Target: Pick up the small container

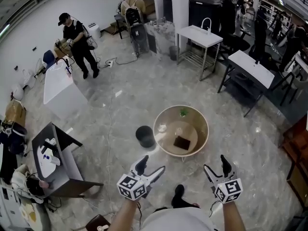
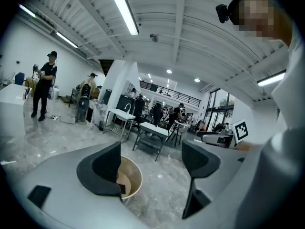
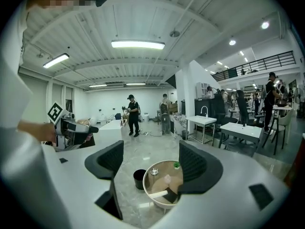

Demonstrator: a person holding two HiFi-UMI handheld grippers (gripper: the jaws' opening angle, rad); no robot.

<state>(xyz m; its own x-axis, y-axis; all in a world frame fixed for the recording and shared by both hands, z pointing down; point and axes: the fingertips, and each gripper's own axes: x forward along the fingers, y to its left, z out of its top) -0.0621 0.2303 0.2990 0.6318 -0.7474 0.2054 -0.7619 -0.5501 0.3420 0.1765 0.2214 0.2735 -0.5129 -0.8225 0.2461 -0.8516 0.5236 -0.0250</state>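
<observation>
Plainly, both pairs of fingers stand spread with nothing between them. The right gripper and the left gripper are empty, low in front of the person and well apart from anything the task concerns.

Ahead of them, and between their two lines in the head view, stands a low round counter with a raised beige rim. The right gripper view looks onto its top through the gap of the fingers. The left gripper view has it half hidden behind one finger, so the right hand seems the better aligned, though neither is clearly nearer.

The likeliest small container is a pale, cup-like thing on the counter's left part. It looks upright as far as can be told, and is too small to show a long axis. A small green plant sits at the far edge and a dark square thing toward the near side. A dark round bin stands on the floor just beside the counter's left.
</observation>
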